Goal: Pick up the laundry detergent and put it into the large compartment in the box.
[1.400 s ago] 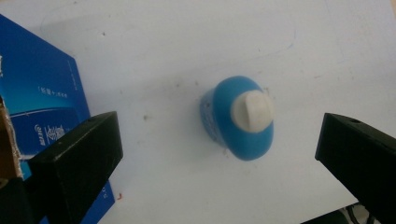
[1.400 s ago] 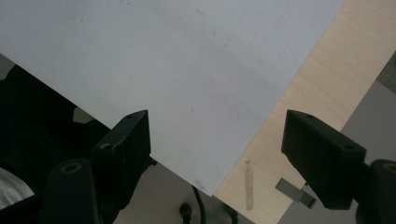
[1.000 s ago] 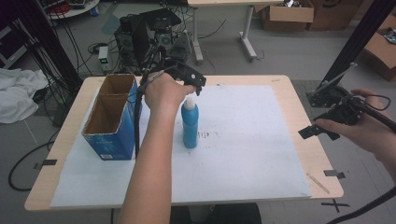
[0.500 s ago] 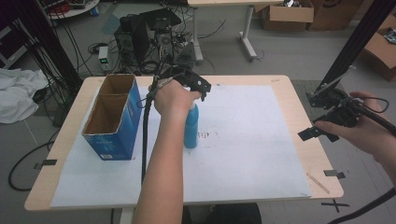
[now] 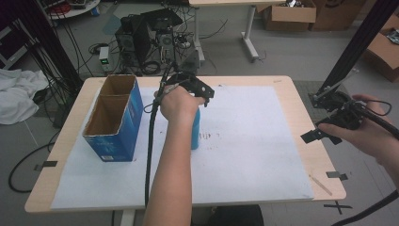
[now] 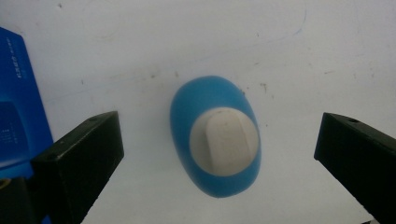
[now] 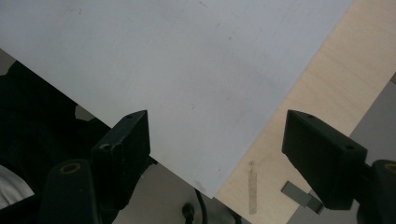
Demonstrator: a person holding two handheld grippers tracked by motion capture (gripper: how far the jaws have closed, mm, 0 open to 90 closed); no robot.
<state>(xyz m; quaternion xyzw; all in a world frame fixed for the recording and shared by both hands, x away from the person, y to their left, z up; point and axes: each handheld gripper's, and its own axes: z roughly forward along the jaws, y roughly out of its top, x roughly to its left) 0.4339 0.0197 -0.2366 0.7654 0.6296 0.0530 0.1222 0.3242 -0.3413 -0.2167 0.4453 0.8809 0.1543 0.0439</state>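
Your left claw (image 6: pixel 219 154) hangs directly above the blue bottle (image 6: pixel 215 140), looking straight down on its white cap (image 6: pixel 224 141). Jaws spread wide, one to each side of the bottle, both well apart from it; nothing gripped. In the high view the left claw (image 5: pixel 200 94) sits over the bottle's top, and your hand hides most of the blue bottle (image 5: pixel 195 129), which stands upright on the white sheet (image 5: pixel 254 141) near the middle of the counter (image 5: pixel 287 87).

The blue carton (image 5: pixel 113 120) stands to the bottle's left, near but not touching, open at the top with two compartments. One blue side of the carton (image 6: pixel 18 107) shows at the left edge of the left gripper view.

Your right claw (image 5: pixel 324 134) is held off the counter's right edge, well apart from the bottle. In the right gripper view the right claw (image 7: pixel 217 144) has its jaws wide apart and nothing between them; beneath them lie the corner of the white sheet (image 7: pixel 187 60) and bare wood of the counter (image 7: pixel 317 79).
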